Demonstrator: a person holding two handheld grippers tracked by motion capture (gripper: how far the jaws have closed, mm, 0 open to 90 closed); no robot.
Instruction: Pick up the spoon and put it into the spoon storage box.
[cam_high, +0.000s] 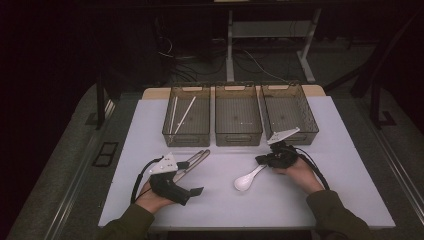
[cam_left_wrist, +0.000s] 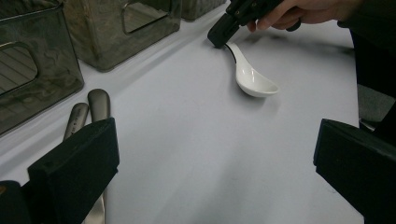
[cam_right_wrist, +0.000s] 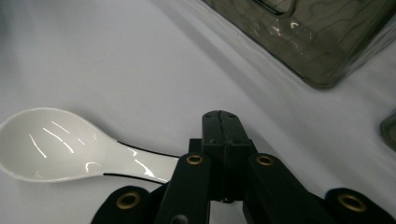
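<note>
The white spoon (cam_high: 248, 179) lies mid-tabletop (cam_high: 280, 200), bowl toward the near edge, handle running up to the right claw (cam_high: 262, 160), whose jaws are closed tight beside the handle, not around it. The left claw (cam_high: 192, 176) stands open over metal tongs (cam_high: 192, 161). Bare tabletop lies between spoon and the three bins (cam_high: 238, 120).

table (cam_high: 350, 200): three bins in a row at the far side | left bin (cam_high: 186, 131): chopsticks (cam_high: 184, 115) inside | metal utensils (cam_high: 192, 162): in front of left bin | soup spoon (cam_high: 247, 180): in front of middle bin (cam_high: 238, 131), right of utensils
</note>
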